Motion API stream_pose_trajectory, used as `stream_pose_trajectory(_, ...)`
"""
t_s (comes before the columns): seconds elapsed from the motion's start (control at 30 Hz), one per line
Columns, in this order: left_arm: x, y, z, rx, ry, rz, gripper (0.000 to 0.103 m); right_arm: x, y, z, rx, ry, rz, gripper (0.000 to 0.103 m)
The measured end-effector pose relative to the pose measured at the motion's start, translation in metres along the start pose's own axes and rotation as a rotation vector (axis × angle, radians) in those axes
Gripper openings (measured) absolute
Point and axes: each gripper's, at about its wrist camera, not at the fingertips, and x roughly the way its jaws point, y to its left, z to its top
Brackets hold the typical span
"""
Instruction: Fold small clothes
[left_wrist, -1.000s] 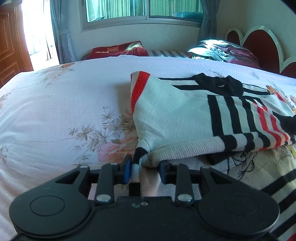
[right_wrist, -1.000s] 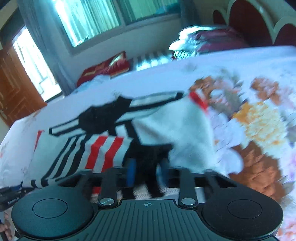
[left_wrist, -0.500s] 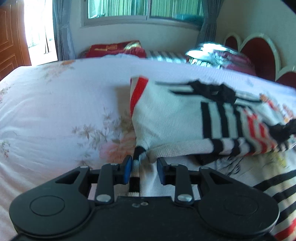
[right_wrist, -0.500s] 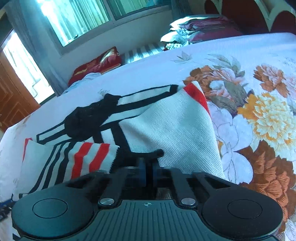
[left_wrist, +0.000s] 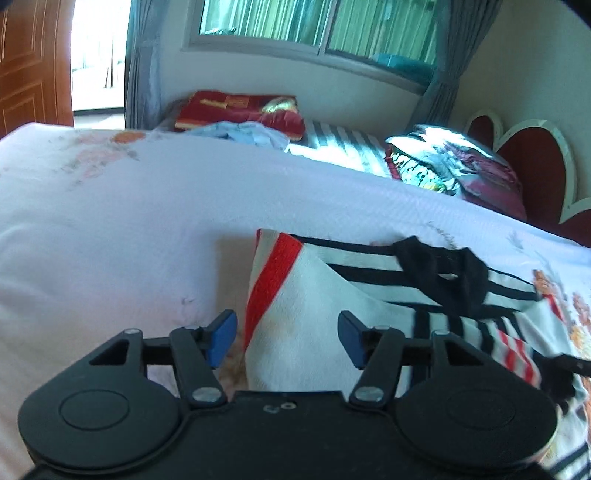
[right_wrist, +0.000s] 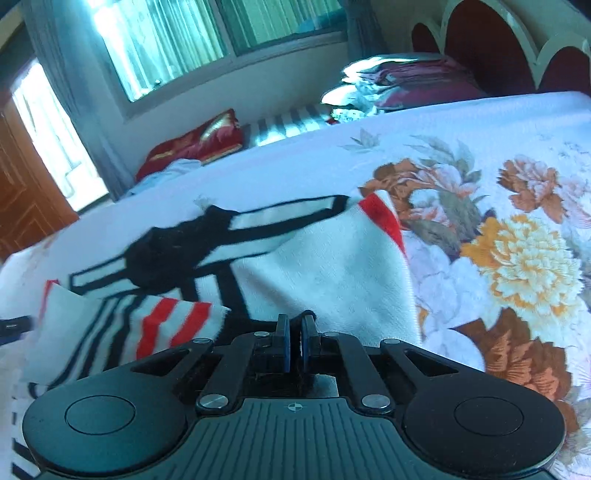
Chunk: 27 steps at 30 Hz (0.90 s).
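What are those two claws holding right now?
The left gripper has just opened, holding nothing. The right gripper is shut at the sweater's near edge; whether it pinches fabric is unclear.

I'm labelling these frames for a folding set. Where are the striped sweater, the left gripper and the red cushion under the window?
striped sweater (right_wrist: 332, 273): right wrist view, on its plain white panel.
left gripper (left_wrist: 283, 341): left wrist view, midway between its blue fingertips.
red cushion (left_wrist: 236, 110): left wrist view, on its top face.

Sweater (left_wrist: 314, 332) white, black stripes, red bands, black collar; bedspread (right_wrist: 517, 258) white with orange, brown, pink flowers; cushion (left_wrist: 240, 107) red and gold; headboard (right_wrist: 487, 44) maroon, white trim; pads (left_wrist: 220, 339) blue.
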Motion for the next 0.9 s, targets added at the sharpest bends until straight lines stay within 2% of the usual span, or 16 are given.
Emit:
stream_pose_trajectory(0.13,0.029,0.014,0.009,-0.069,0.010,0.010,0.052,0.008,-0.009,0.001,0.062,0.055,0.043,0.010)
stream_pose_trajectory(0.27,0.047,0.021,0.013,-0.104,0.034,-0.029,0.029,0.011,-0.005,-0.001,0.061,0.058,0.060,0.010)
stream_pose_trajectory(0.4,0.047,0.024,0.011,-0.111,-0.002,0.004,0.014,0.010,0.009,-0.001,-0.018,0.025,0.038,0.003)
stream_pose_trajectory(0.5,0.050,0.029,0.010,-0.127,-0.017,0.036,0.014,0.003,0.019,0.003,-0.082,-0.055,0.013,0.003)
stream_pose_trajectory(0.53,0.053,0.032,0.009,-0.137,-0.010,0.043,0.015,0.005,0.021,0.003,-0.111,-0.063,-0.022,0.002)
stream_pose_trajectory(0.57,0.055,0.033,0.008,-0.153,-0.007,0.042,0.016,0.012,0.020,0.001,-0.129,-0.032,-0.052,0.002)
stream_pose_trajectory(0.63,0.052,0.028,0.008,-0.124,-0.008,0.058,0.020,0.022,0.014,-0.005,-0.118,0.015,-0.059,0.002)
stream_pose_trajectory(0.73,0.045,0.026,0.010,-0.095,-0.018,0.081,0.030,0.019,0.016,-0.006,-0.131,0.004,-0.069,0.003)
stream_pose_trajectory(0.9,0.016,0.017,0.008,-0.049,-0.056,0.081,0.030,0.000,0.006,0.003,-0.069,-0.074,-0.081,0.003)
